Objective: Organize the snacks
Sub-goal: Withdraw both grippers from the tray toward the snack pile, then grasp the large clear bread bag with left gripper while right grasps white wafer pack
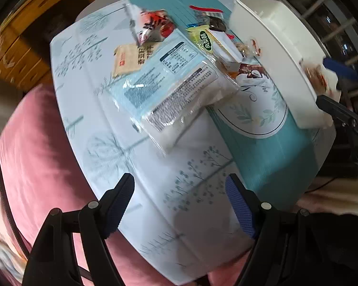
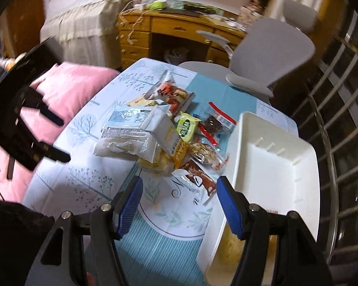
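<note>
A pile of snack packets lies on the table: a large pale-blue bag (image 1: 164, 83) (image 2: 128, 128), a red-and-white bag (image 1: 152, 26) (image 2: 171, 95), a green packet (image 1: 202, 39) (image 2: 186, 125), a brown chocolate packet (image 2: 198, 181) and a clear bag with red strips (image 2: 217, 121). A white bin (image 1: 281, 54) (image 2: 269, 181) stands right of the pile, with a snack at its near end (image 1: 315, 74). My left gripper (image 1: 179, 197) is open and empty above the table's near part. My right gripper (image 2: 179, 195) is open and empty, over the table beside the bin's left rim.
The table carries a blue-and-white printed cloth (image 1: 136, 166) (image 2: 88, 181). A pink cushion (image 1: 35, 155) (image 2: 66, 85) lies to the left. A grey chair (image 2: 269, 54) and a wooden desk (image 2: 169, 33) stand beyond the table. A metal railing (image 2: 334, 119) runs along the right.
</note>
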Demonstrator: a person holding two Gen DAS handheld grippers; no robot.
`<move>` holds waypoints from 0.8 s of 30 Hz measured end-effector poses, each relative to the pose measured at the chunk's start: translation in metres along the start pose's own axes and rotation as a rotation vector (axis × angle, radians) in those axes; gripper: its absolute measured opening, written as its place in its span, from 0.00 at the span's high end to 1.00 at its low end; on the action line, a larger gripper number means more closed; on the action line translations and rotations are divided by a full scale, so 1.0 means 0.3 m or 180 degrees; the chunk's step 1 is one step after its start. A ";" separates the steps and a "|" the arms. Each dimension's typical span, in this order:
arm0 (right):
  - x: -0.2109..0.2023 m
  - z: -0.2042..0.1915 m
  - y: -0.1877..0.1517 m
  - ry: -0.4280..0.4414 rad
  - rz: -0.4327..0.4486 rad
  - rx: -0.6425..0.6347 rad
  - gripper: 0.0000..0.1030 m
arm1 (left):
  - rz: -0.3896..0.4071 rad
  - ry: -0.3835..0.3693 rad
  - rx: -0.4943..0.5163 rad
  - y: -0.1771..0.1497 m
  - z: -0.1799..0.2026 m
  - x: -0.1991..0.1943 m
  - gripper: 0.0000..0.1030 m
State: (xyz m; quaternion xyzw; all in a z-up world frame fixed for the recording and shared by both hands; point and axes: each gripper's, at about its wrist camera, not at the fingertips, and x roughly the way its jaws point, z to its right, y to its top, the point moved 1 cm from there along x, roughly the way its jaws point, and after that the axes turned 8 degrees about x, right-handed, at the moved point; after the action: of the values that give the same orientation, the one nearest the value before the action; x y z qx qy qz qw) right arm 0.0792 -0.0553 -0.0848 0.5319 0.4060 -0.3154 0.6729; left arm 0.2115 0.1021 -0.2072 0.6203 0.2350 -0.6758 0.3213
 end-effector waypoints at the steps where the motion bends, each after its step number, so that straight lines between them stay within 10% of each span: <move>1: 0.012 -0.008 0.004 0.0009 -0.0013 -0.0079 0.37 | -0.0012 0.0020 0.0062 0.011 -0.006 0.005 0.25; 24: 0.319 -0.073 0.131 0.0318 -0.0195 -0.1373 0.37 | -0.0470 -0.0038 0.1478 0.325 -0.064 0.247 0.12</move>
State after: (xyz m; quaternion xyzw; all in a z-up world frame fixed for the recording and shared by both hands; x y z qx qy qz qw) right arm 0.1532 -0.0242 -0.1534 0.3780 0.5129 -0.2149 0.7402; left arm 0.2937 0.0386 -0.2751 0.6546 0.1161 -0.7371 0.1212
